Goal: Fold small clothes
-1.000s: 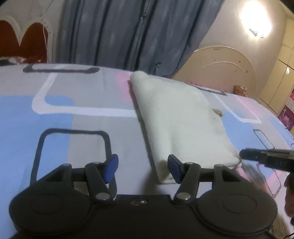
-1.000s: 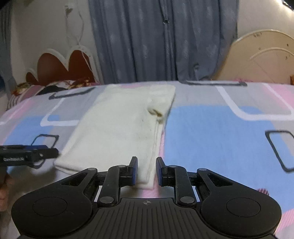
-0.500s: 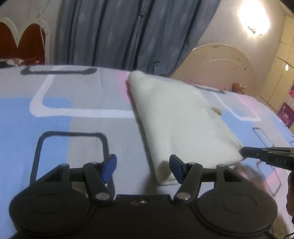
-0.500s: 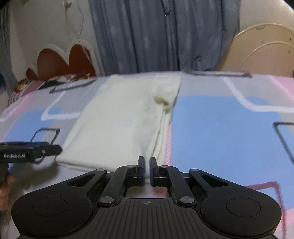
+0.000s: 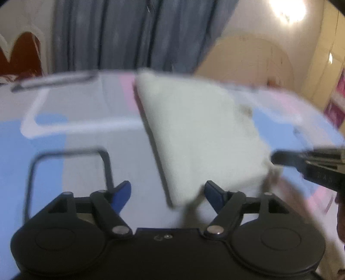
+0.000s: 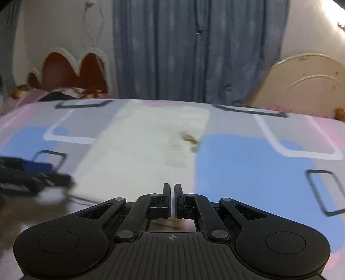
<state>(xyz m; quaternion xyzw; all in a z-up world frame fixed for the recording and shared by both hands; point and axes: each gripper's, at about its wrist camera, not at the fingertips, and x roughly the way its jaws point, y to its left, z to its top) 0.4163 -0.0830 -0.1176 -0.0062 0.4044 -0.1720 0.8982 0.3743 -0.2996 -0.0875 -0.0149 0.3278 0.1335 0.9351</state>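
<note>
A cream folded garment (image 5: pixel 200 133) lies on the patterned bedsheet (image 5: pixel 64 137); it also shows in the right wrist view (image 6: pixel 146 155). My left gripper (image 5: pixel 167 191) is open, its fingers straddling the garment's near left corner, which looks lifted off the sheet. My right gripper (image 6: pixel 172 199) is shut on the garment's near right edge; cloth shows between and below its pads. The right gripper also shows in the left wrist view (image 5: pixel 286 160) at the cloth's right corner. The left gripper shows in the right wrist view (image 6: pixel 43 178) at the left. Both views are blurred.
Grey-blue curtains (image 6: pixel 194 49) hang behind the bed. A red scalloped headboard (image 6: pixel 71 71) stands at the far left, a cream arched footboard (image 6: pixel 306 86) at the far right. A lit wall lamp (image 5: pixel 289 10) is above.
My right gripper has closed on the garment's near edge and lifted it. The near end of the cloth has risen off the sheet. The left gripper stayed open.
</note>
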